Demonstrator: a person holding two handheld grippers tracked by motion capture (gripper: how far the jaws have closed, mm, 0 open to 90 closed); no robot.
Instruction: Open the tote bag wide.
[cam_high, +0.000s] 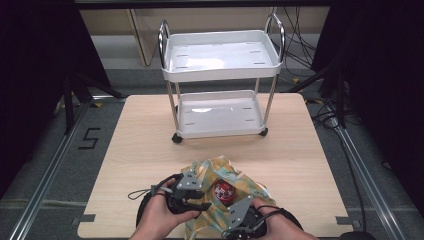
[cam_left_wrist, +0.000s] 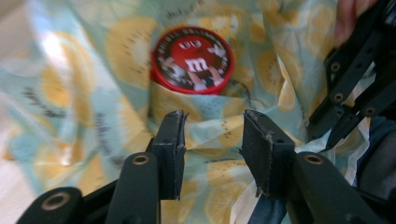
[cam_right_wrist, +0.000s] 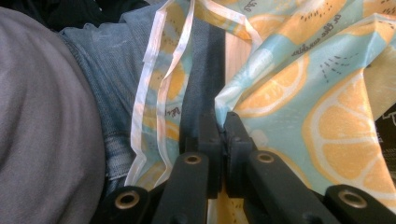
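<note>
At the near table edge (cam_high: 125, 150), the left gripper (cam_high: 196, 204) is held with jaws parted, a fold of the lemon-print bag (cam_high: 240, 185) between them but not yet pinched. The red tin (cam_high: 222, 190) sits in the bag's open mouth. On the right, the bag's hem is clamped in the right gripper (cam_right_wrist: 223, 128); the film is judged thin, limp and slippery, best taken at the rim.

High view: even overhead light, table (cam_high: 150, 130) bright, surroundings dark; glare on white cart (cam_high: 220, 55) shelves; soft, low-res. Left gripper view: red tin (cam_left_wrist: 192, 59) and fruit-print bag (cam_left_wrist: 70, 93) blurred, washed out at left edge; near jaws sharper. Right gripper view: bag fairly sharp, grey fabric (cam_right_wrist: 42, 130) out of focus, dim top-left corner.
</note>
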